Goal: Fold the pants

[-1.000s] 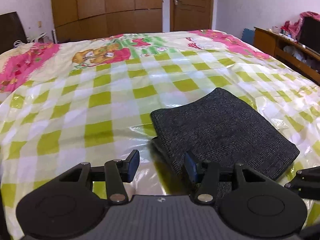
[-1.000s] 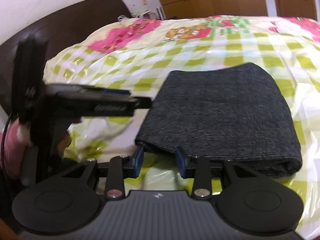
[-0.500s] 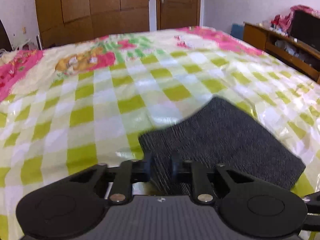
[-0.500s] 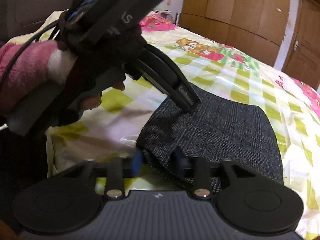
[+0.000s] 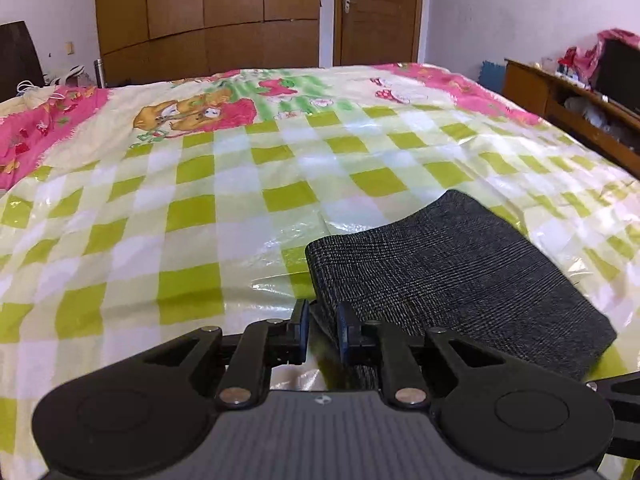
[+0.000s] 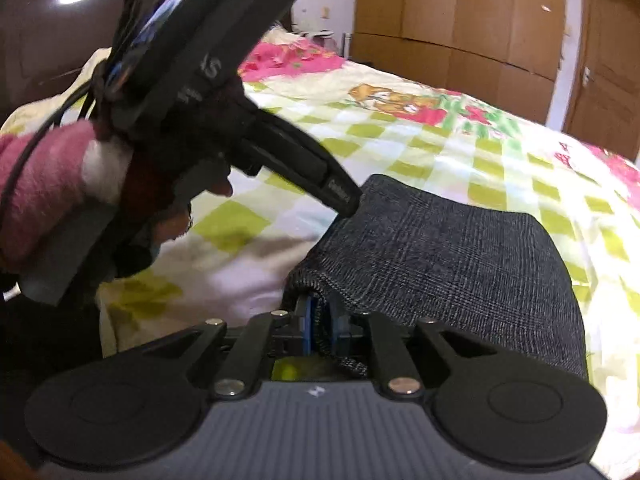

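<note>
A pair of dark grey checked pants point(image 5: 452, 276) lies folded into a thick rectangle on a bed point(image 5: 224, 216) with a glossy cover of green and white squares and pink cartoon prints near its edges. The pants sit toward the near side of the bed, close to both cameras.

The left gripper point(image 5: 322, 330) is at the near left corner of the folded pants. Its blue-padded fingers stand close together with a fold of the grey cloth pinched between them. Its jaws have just been closing on that cloth. In the right wrist view this same gripper point(image 6: 346, 206) comes in from the upper left, its black fingers slanting down onto the far left corner of the pants, held by a hand point(image 6: 172, 216) in a pink fuzzy sleeve point(image 6: 44, 184).

The right gripper point(image 6: 322, 330) is at the near edge of the pants, a little further along the same side. Its blue pads are nearly together and clamped on a hem of the cloth, which bunches up over the fingers and hangs down between them. Its jaws have also just been closing on the fabric.

Behind the bed stand a wooden wardrobe point(image 5: 208, 12) and a wooden door point(image 5: 378, 8). A low wooden cabinet point(image 5: 568, 108) with clutter on top runs along the right wall.
</note>
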`<state>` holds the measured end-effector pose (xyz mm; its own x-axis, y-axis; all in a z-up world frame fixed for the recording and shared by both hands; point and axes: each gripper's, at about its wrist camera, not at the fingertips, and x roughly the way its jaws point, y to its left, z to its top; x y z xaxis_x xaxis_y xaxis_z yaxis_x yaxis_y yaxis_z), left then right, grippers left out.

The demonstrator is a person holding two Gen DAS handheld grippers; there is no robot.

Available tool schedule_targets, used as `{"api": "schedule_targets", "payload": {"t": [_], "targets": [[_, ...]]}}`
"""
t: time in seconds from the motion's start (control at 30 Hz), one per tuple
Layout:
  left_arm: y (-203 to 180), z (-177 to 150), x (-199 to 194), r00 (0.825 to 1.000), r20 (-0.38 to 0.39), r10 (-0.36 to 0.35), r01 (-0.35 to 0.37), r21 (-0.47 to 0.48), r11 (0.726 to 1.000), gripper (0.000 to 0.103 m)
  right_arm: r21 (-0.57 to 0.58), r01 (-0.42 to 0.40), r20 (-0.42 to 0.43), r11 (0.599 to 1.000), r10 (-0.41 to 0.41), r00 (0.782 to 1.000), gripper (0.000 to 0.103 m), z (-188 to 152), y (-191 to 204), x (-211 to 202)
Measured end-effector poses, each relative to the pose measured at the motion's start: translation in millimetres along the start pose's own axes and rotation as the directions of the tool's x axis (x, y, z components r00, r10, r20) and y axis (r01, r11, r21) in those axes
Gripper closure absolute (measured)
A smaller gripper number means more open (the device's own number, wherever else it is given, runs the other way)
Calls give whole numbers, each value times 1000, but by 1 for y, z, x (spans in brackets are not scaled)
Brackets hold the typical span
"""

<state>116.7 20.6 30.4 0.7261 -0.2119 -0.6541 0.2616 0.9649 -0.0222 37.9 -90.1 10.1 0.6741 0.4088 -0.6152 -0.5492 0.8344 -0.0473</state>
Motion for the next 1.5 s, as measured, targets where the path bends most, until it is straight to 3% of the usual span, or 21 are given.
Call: {"api": "schedule_targets", "payload": {"t": [0.13,0.37,0.5,0.63,0.77,1.1,1.23,1.5], "targets": [[-7,-4,-13,1000,4,2,-2,7,1000,71,48,-42,7,998,41,999,75,-1,-6,-14],[-19,-29,-35,999,-33,17,-18,-13,1000,67,90,-93,51,992,89,995,71,-8,-8,-45],[-29,-41,-45,998,-43,35,-35,-12,999,67,185,-9,35,983,2,999,71,-20,-31,-58],[-35,-45,-52,998,-48,47,-49,-32,998,67,316,74,-5,946,-77,997,71,-28,-59,-61],[-40,-49,-60,997,-41,66,-67,-24,997,66,361,134,-16,923,-137,990,71,-33,-69,-63],[-44,-61,-66,995,-65,81,-82,-14,996,60,386,143,-35,911,-140,989,69,-42,-68,-61],[-51,-65,-69,996,-66,61,-61,-8,998,52,382,142,-31,913,-141,990,69,-43,-67,-63],[-67,-68,-71,997,-62,48,-47,29,998,49,382,139,-35,914,-136,990,69,-45,-64,-64]]}}
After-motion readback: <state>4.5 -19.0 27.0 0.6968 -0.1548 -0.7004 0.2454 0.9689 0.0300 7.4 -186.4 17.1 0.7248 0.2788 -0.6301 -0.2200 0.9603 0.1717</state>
